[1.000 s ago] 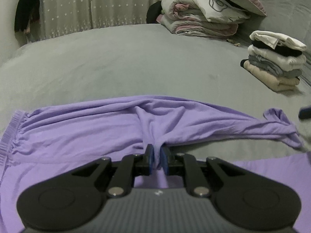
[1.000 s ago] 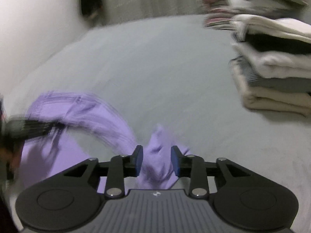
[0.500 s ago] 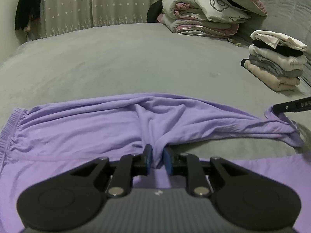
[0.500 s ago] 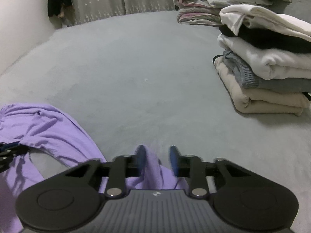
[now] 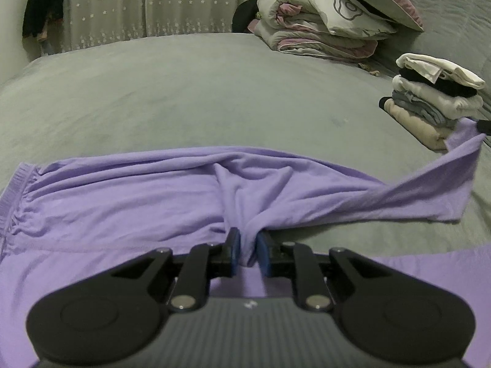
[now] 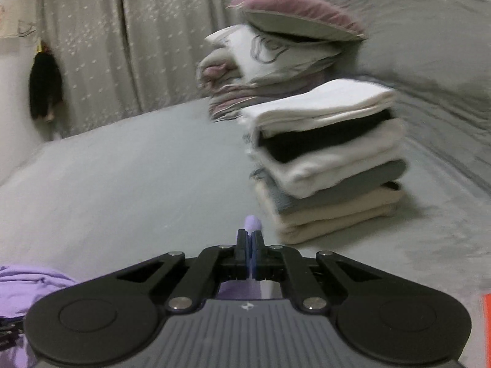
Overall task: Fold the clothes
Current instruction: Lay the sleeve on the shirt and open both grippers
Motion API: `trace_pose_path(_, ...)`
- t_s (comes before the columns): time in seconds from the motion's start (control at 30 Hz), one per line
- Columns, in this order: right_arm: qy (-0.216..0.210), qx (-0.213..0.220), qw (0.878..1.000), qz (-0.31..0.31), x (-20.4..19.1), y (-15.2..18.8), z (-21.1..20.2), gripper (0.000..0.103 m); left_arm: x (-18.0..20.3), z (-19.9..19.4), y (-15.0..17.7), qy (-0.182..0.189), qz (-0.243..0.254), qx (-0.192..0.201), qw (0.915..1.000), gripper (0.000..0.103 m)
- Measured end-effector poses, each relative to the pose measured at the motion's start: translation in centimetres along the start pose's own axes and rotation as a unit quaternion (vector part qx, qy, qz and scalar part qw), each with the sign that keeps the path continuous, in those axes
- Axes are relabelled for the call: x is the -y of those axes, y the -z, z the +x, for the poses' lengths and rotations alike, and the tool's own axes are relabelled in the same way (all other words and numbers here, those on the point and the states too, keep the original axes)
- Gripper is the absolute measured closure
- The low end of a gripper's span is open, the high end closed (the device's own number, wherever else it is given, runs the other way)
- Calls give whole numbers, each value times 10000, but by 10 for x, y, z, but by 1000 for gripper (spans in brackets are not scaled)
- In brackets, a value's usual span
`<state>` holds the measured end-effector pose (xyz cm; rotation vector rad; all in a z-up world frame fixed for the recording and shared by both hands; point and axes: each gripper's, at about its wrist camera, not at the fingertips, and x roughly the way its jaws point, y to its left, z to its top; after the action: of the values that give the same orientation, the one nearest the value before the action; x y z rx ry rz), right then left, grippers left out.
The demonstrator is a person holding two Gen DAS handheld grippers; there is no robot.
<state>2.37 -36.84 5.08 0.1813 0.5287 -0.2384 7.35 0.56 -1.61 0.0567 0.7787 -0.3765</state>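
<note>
Left wrist view: left gripper (image 5: pixel 247 253) jaws pinch purple pants (image 5: pixel 122 196) on the bed (image 5: pixel 184 92); right gripper (image 6: pixel 249 256) jaws clamp a lifted pant end, stacked clothes (image 6: pixel 328 159) beyond.

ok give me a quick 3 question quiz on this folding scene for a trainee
1. True or false: the left gripper has its jaws closed on the purple garment.
2. Multiple choice: what lies on top of the stack of folded clothes? A) a white piece B) a black piece C) a beige piece
3. Fill in: the right gripper has pinched the garment's far end and holds it ____ the grey bed cover.

Key
1. True: fabric is bunched between the jaws.
2. A: white on top, black beneath it, beige at the bottom.
3. Above: in the left wrist view that end hangs clear of the cover.
</note>
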Motion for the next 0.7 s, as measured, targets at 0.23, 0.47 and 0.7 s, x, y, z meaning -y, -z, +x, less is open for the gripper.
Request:
trace_pose_path(0.23, -72, -326, 9994, -112, 27, 20, -30, 99, 0, -1, -1, 46, 112, -57, 9999, 90)
trace_pose_path(0.47, -453, -1024, 9923, -537, 29, 57, -63, 99, -2, -1, -1, 70, 213, -94, 9997, 90)
trace_pose_path(0.7, -498, -2045, 9709, -1140, 35, 89, -55, 98, -1, 0, 1, 57, 390, -140, 9991, 89)
